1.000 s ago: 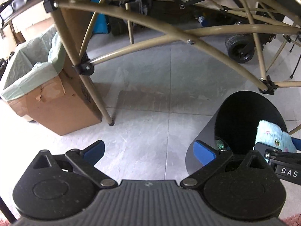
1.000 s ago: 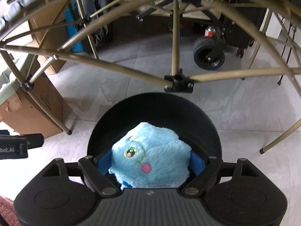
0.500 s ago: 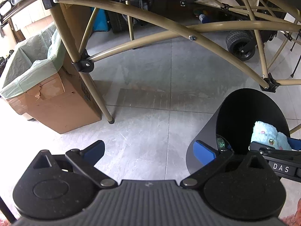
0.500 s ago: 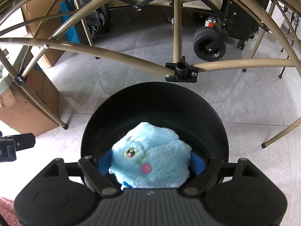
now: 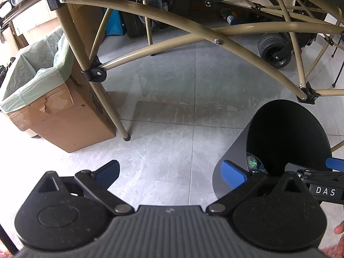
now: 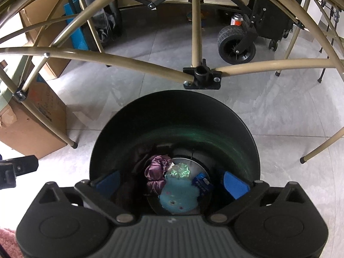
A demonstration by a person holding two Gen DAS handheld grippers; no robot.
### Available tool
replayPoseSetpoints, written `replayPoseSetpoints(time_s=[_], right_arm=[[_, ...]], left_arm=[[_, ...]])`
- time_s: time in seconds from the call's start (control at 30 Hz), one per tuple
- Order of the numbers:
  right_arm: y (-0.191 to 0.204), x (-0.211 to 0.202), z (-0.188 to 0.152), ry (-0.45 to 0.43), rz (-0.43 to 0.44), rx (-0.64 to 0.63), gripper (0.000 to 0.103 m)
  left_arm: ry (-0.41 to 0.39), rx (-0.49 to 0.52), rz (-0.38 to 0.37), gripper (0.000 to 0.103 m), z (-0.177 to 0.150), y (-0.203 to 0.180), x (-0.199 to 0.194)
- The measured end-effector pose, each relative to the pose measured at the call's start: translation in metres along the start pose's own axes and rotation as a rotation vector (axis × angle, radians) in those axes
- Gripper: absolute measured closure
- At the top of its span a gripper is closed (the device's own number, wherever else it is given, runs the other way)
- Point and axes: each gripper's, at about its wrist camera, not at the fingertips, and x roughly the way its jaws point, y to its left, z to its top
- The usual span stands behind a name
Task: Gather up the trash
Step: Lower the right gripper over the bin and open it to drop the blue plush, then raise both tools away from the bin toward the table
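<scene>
Dropping step just done: right gripper [image 6: 172, 182] jaws have just been opening, now wide apart, nothing between them. Blue plush toy [image 6: 178, 197] lies at bottom of black bin [image 6: 174, 116], directly below gripper, beside purple cloth [image 6: 157, 172]. Left gripper [image 5: 169, 172] apart, empty, over floor. Next, likely: lift right gripper clear of rim, seek more trash.

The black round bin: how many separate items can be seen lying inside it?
4: a light blue plush toy nearest the camera, a purple crumpled cloth at left, a shiny green wrapper behind the toy, a blue packet at right. Others may be hidden beneath.
</scene>
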Motion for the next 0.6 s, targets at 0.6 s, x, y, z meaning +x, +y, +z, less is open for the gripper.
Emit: replayPoseSetpoints(time_s=[0.6], right_arm=[[0.0011, -0.0020, -0.0001, 0.000, -0.001, -0.007, 0.000]], left_arm=[[0.002, 0.002, 0.000, 0.001, -0.0004, -0.0005, 0.0005]])
